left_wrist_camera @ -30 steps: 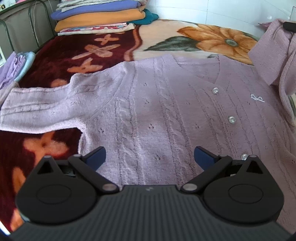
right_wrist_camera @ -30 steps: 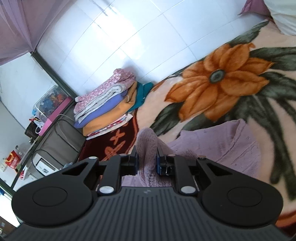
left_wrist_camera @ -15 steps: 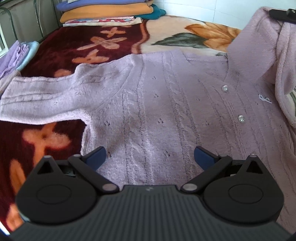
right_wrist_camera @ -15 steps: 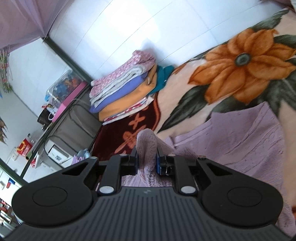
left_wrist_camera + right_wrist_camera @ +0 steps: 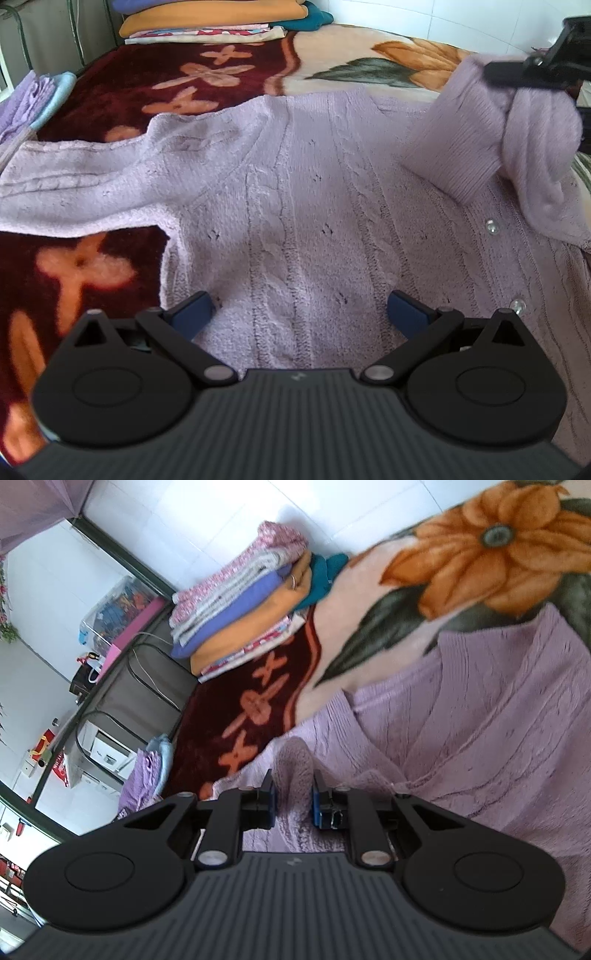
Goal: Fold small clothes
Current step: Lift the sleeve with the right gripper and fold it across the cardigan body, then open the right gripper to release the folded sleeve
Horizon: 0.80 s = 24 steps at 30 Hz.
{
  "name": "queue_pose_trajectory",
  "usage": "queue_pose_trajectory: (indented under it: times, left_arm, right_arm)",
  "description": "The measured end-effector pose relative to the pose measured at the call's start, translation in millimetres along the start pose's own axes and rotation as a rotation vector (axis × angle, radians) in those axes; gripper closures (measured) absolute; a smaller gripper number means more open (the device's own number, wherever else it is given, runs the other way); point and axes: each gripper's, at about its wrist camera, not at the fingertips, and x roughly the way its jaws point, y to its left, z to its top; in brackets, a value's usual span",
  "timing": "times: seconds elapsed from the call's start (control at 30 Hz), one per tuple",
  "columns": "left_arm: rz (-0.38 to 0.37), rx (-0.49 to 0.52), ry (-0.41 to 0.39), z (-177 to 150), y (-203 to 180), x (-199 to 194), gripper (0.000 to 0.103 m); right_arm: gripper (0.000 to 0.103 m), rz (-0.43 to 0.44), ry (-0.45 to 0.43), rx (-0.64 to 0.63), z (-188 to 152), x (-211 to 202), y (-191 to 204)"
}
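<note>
Fingertips of the right gripper [image 5: 291, 805] stand narrow, blue pads pinching a fold of the lilac cardigan [image 5: 480, 738]; the right wrist view shows this grip close up. The left wrist view alone shows the same gripper [image 5: 532, 70] from outside, at upper right, with the cardigan's sleeve [image 5: 491, 147] lifted and hanging over the garment's buttoned front. The left gripper [image 5: 299, 314] hovers low over the cardigan's body [image 5: 295, 206], jaws spread wide, nothing between the pads. The cardigan lies flat on a flowered blanket [image 5: 229, 70], its other sleeve [image 5: 74, 188] stretched out to the left. Only the left wrist view shows two clear buttons [image 5: 493, 226]. Beyond, a stack of folded clothes [image 5: 251, 602] rests on the blanket by the tiled wall [image 5: 221, 524]; the right wrist view shows its full height, the left only its lower layers [image 5: 207, 22].
</note>
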Motion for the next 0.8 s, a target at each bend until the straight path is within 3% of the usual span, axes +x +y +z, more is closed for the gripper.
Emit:
queue_pose_trajectory:
  times: [0.8]
  left_arm:
    - [-0.007, 0.012, -0.017, -4.9, -1.4, 1.0, 0.000]
  right_arm:
    - [0.082, -0.036, 0.105, 0.003, -28.3, 46.3, -13.2]
